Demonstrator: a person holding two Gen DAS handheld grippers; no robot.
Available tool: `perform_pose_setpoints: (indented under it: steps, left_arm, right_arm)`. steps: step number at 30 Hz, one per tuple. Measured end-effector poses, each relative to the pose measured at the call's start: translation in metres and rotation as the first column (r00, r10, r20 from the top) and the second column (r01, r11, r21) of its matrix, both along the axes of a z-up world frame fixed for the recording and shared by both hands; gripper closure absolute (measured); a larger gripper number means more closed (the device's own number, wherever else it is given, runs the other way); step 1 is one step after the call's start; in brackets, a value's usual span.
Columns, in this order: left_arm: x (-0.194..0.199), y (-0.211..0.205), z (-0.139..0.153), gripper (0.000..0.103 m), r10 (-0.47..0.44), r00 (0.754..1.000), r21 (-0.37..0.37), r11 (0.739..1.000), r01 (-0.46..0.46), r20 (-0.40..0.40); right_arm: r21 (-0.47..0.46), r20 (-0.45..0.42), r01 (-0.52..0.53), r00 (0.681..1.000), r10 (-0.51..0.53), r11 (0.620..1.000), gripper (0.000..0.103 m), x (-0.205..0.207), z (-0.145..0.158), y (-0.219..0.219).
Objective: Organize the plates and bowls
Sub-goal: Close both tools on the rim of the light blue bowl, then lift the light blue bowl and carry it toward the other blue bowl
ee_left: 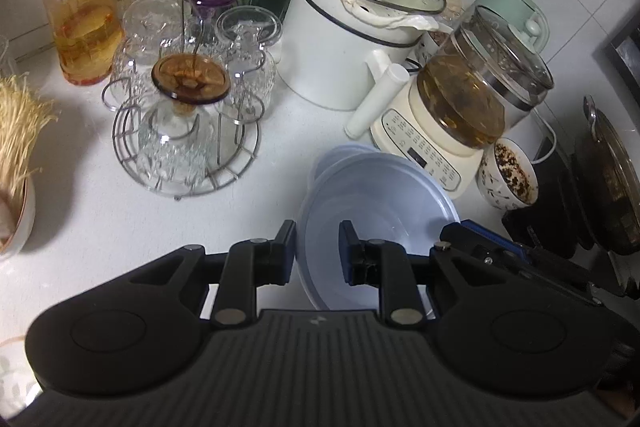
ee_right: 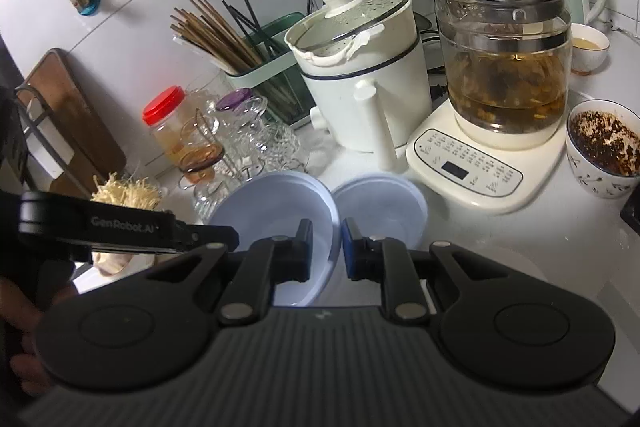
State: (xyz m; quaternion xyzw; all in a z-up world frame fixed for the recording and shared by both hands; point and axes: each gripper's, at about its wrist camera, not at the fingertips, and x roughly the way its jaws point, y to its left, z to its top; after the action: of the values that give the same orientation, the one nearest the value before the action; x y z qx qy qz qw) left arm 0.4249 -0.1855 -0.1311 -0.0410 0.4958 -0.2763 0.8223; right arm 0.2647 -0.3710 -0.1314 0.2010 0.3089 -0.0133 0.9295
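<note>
So both grippers have hold of the same pale blue plastic bowl (ee_left: pixel 384 203), one on each side of its rim. The left gripper (ee_left: pixel 318 251) is clamped over the rim on the bowl's left edge, with one finger outside the wall and one inside, and the right gripper (ee_right: pixel 326 247) is pinching the opposite edge, jaws nearly together on the thin rim. The bowl is round, so there's no real long axis; its mouth faces up and it looks tipped a little, and I can't tell whether it's off the white countertop (ee_left: pixel 100 227) or not. A second, smaller blue bowl (ee_right: pixel 380 207) sits just behind it, mouth up, right in front of the cream tea maker base (ee_right: pixel 472 167), which has a dark little display and rows of button labels too small to read. The glass kettle (ee_right: pixel 504 67) on that base holds brown tea. Only writing I can actually read is "GenRobot.AI" on the side of the left gripper in the right wrist view. Also around: a white electric pot (ee_left: pixel 352 39), a wire rack of upside-down glasses (ee_left: pixel 184 131), a red-lidded jar (ee_left: pixel 80 15), and a patterned cup (ee_right: pixel 604 147) with dark crud inside.
</note>
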Motion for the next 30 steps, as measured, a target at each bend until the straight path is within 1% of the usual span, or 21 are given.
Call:
perform_pose_setpoints:
  steps: [2,6,9,11,14,19,26,30]
  left_arm:
    - [0.009,-0.002,-0.004,0.078,0.006,1.0,-0.006,1.0,-0.006,0.003]
    - [0.031,-0.017,-0.016,0.078,0.008,1.0,-0.014,1.0,-0.008,0.012]
    - [0.043,-0.034,-0.025,0.078,0.001,1.0,-0.023,1.0,0.0,0.025]
    - [0.049,-0.044,-0.033,0.077,-0.007,1.0,-0.021,1.0,0.007,0.025]
    - [0.056,-0.056,-0.045,0.077,-0.023,1.0,-0.028,0.999,0.023,0.007]
    - [0.06,-0.066,-0.06,0.077,-0.038,0.999,-0.011,0.999,0.038,-0.009]
    - [0.068,-0.071,-0.065,0.077,-0.051,0.998,0.003,0.999,0.051,-0.022]
    - [0.069,-0.075,-0.064,0.077,-0.048,0.999,0.053,0.997,0.049,-0.01]
  right_arm:
    - [0.008,-0.005,0.007,1.0,-0.007,1.0,0.084,0.009,-0.003,-0.003]
    - [-0.047,-0.012,0.01,1.0,-0.011,0.999,0.084,0.03,-0.007,-0.008]
    - [-0.109,-0.014,0.023,1.0,-0.025,0.994,0.084,0.044,-0.008,-0.013]
    - [-0.121,-0.026,0.029,0.999,-0.033,0.992,0.084,0.051,-0.012,-0.019]
    - [-0.125,-0.05,0.046,0.997,-0.053,0.991,0.084,0.059,-0.019,-0.029]
    - [-0.129,-0.077,0.059,0.995,-0.069,0.99,0.084,0.063,-0.032,-0.035]
    - [-0.113,-0.107,0.043,0.993,-0.055,0.993,0.083,0.067,-0.043,-0.04]
    - [-0.061,-0.135,0.053,0.989,-0.061,0.997,0.083,0.071,-0.051,-0.045]
